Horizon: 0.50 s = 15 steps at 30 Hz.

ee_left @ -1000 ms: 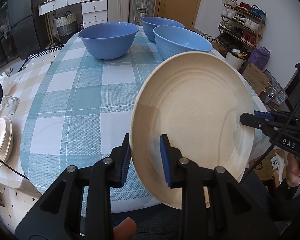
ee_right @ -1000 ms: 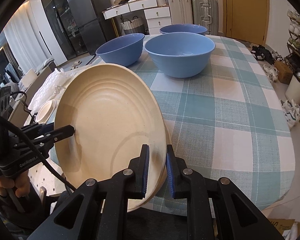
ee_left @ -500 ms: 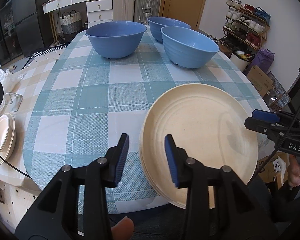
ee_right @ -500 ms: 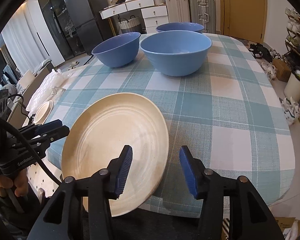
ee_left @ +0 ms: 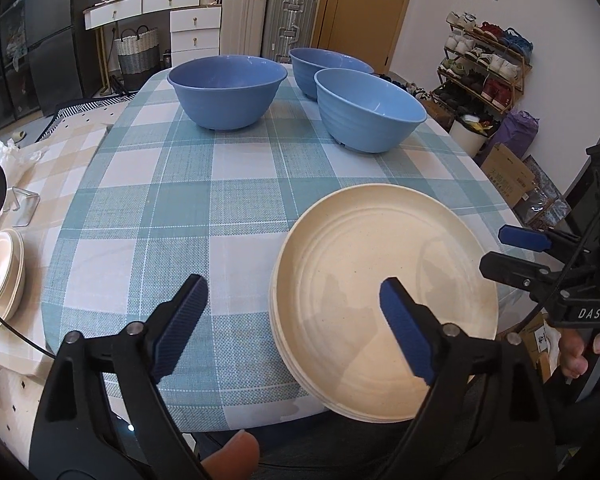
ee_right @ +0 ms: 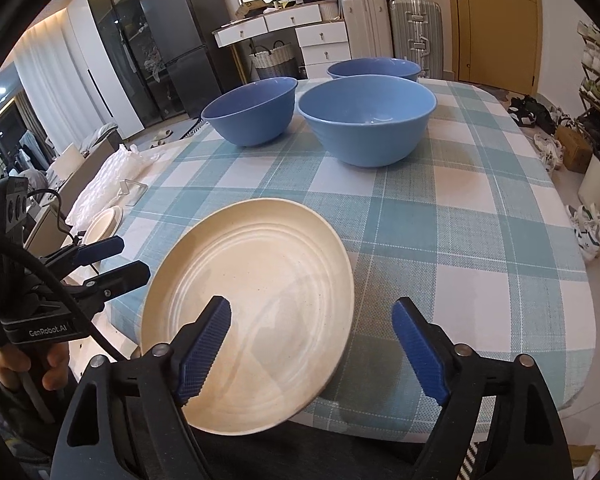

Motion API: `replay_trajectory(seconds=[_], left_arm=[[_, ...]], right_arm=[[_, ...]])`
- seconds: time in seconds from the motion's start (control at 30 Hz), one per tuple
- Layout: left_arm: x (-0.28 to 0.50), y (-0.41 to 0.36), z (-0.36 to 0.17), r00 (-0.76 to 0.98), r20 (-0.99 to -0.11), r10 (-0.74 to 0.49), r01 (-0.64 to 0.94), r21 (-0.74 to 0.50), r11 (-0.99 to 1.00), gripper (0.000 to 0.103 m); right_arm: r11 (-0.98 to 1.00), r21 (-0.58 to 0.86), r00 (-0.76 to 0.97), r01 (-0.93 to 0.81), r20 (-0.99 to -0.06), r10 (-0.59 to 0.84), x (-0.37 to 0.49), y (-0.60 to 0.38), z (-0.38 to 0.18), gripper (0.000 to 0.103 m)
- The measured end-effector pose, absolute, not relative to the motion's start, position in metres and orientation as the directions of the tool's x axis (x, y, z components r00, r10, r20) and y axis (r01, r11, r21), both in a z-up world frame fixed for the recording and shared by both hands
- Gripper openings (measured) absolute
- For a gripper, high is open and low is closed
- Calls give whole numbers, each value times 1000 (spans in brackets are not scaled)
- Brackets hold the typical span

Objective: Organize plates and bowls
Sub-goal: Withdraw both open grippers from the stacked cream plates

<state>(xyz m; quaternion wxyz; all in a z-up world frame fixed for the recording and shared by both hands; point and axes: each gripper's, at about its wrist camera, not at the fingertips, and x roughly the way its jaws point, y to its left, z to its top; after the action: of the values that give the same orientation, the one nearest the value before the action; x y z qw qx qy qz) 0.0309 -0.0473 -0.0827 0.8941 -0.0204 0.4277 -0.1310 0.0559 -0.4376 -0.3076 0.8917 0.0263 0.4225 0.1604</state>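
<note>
Cream, speckled and matte, the stack of plates [ee_left: 384, 300] lies flat at the near edge of the tabletop [ee_left: 172, 184], its nearest rim jutting out past that edge. That overhang is the main risk, in my judgement: a knock from either claw as it draws away, or a tug on the checked cloth, could tip the stack off the edge. The left gripper [ee_left: 296, 326] has just been opening and now stands wide, holding nothing; one ribbed blue pad hangs over the top plate and the other over bare cloth, so the plate rim sits between the jaws without being pressed. The right gripper [ee_right: 324, 350] has likewise just been opening and grips nothing, one pad above the plate and the other over the cloth beside it. The top plate is round and shallow, with faint concentric ridges, and its surface looks smooth and hard, so a pad brushing it may well slide it. Three blue bowls [ee_left: 370, 110] stand apart toward the far edge, deep, rounded and glossy; they are not nested yet, and their slick curved walls might slip from a shallow pinch. The cloth is a coarse teal-and-white weave.
</note>
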Motion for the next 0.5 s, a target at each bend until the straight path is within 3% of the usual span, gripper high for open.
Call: replay_trajectory(seconds=[0.03,0.5], left_arm=[[31,-47,-82,602,-757,-254,216,-152,965,101],[16,-52,-62,674,-709,-208,215,-81,973,100]], right_arm=[[947,184,591,-264,-745,309,56,-438,-308,86],[956,167,637,-242,-716,286,49,-444,-295,87]])
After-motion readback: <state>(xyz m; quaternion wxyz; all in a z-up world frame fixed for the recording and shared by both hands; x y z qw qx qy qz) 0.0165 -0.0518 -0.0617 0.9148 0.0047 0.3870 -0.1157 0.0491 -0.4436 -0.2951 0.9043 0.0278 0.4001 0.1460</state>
